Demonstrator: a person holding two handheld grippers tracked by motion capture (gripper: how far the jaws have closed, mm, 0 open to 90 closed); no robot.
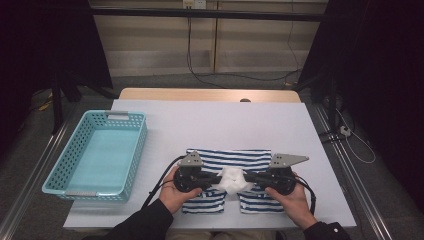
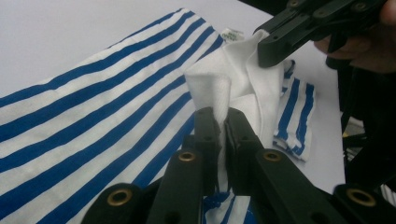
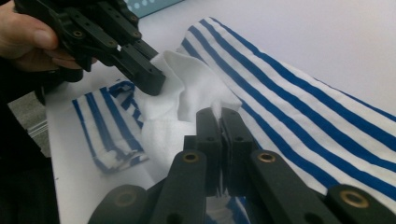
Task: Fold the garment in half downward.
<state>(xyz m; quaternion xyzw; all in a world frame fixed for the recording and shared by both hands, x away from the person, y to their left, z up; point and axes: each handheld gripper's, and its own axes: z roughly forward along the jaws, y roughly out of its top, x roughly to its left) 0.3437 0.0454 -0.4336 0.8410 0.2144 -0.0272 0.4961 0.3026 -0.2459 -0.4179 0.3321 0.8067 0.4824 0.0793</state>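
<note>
- a blue and white striped garment [image 1: 227,160] lies flat at the near middle of the white table [image 1: 210,125], its white inner side [image 1: 233,181] bunched up between the two tongs.
- left gripper [image 2: 221,116] has its jaws pinched tight on a fold of that white cloth.
- right gripper [image 3: 219,116] is clamped on the cloth too, just beside the other.
- a turquoise basket [image 1: 60,167] sits well apart, at the left.

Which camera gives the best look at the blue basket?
The high view: the basket sits whole at the table's left, open side up. The right gripper view catches just a corner of it at the top edge behind the left gripper.
</note>
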